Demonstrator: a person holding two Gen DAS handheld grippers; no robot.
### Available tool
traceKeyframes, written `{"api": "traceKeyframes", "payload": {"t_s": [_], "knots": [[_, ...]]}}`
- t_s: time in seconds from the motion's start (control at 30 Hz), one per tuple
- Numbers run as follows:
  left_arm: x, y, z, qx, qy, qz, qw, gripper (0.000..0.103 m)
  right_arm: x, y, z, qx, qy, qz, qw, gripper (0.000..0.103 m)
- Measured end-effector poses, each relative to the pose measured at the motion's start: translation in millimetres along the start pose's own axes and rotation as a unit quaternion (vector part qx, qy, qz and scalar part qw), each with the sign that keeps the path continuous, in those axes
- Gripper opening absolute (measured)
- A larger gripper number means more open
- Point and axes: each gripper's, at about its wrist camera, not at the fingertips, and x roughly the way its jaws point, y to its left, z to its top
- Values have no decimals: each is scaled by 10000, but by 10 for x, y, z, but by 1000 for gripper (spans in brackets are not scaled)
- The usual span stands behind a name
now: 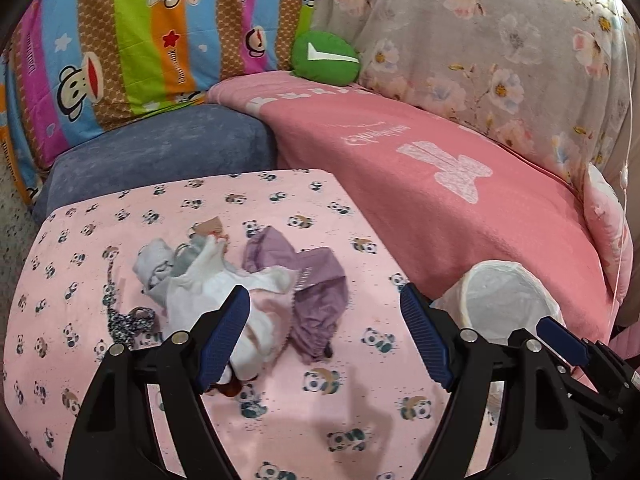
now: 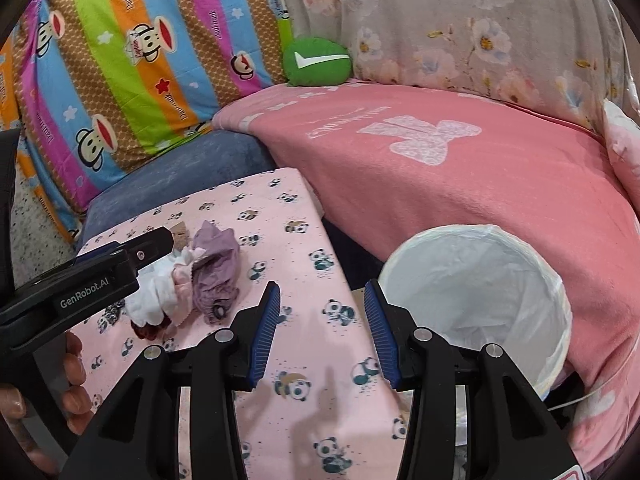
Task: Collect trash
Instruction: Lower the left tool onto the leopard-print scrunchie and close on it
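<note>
Both tools hover empty over the panda-print counter, trash heap ahead, lined bin at the right edge.

The left tool [image 1: 324, 336] stands wide apart above the trash heap [image 1: 240, 280], holding nothing, probably lining up a pick. The right tool [image 2: 322, 336], half parted and empty, sits near the counter [image 2: 304, 420] right edge beside the white-lined bin [image 2: 476, 300], likely placed there for short drops. Beyond lie a pink blanket [image 2: 460, 200], green cushion [image 2: 316, 62] and striped quilt [image 2: 132, 64]; nothing blocks the heap.
</note>
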Motion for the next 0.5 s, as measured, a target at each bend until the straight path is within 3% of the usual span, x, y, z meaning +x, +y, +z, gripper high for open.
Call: {"api": "traceKeyframes", "payload": {"t_s": [0.5], "knots": [[62,1310,-245,-899,307,899,9914,74,414,1175,-18,-647,335,695,9949,45]]}}
